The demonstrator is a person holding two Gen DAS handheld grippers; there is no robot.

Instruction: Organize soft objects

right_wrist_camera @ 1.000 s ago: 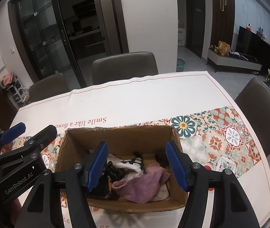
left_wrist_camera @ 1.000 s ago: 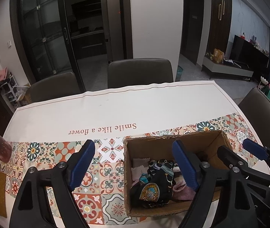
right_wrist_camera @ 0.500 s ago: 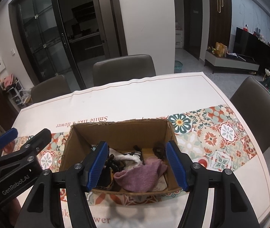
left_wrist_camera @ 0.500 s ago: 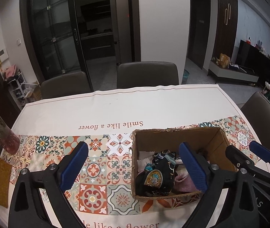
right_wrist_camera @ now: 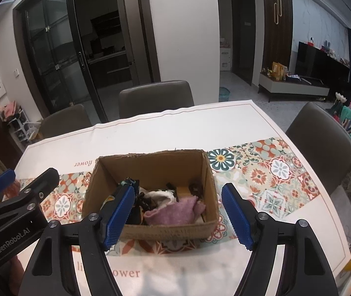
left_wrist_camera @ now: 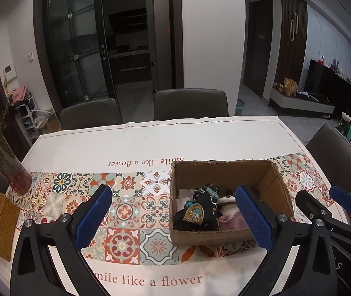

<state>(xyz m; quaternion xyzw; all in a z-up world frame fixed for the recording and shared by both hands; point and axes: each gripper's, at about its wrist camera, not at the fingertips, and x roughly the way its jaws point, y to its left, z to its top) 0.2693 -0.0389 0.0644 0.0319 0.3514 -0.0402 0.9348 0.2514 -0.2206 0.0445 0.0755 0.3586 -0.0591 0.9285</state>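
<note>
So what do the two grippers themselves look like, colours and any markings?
Both are alike: the left gripper and right gripper have matte black angular bodies with triangular cut-outs and silver screw heads. Their fingers carry blue pads with a fine ridged texture. White "GenRobot.AI" lettering runs along the left one's side. No cables or sleeves show.

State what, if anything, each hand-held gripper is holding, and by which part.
Nothing. The left hand-held gripper and the right hand-held gripper are both open, above the table, short of the cardboard box.
</note>
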